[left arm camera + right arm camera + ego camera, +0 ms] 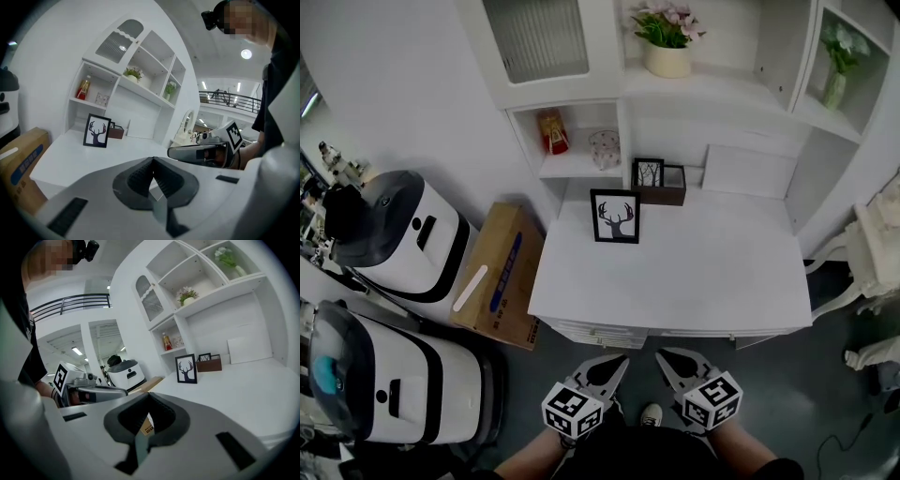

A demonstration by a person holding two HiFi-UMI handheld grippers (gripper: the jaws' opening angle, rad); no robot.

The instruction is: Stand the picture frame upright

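A black picture frame with a deer-head print (616, 217) stands upright on the white desk (694, 272), toward its back left; it also shows as the deer frame (97, 131) and the same frame (186, 368) in the gripper views. My left gripper (622, 361) and right gripper (663, 356) hang side by side below the desk's front edge, well short of the frame. Both are shut with nothing between the jaws. In the left gripper view the right gripper (171, 152) shows at the right; in the right gripper view the left gripper (124, 391) shows at the left.
A brown open box (663, 186) with a small tree picture (648, 172) sits behind the frame. A white board (748, 172) leans at the desk's back. Shelves hold a red bottle (551, 131), a glass jar (604, 149) and flower pots (666, 42). A cardboard box (500, 275) and white machines (398, 234) stand left.
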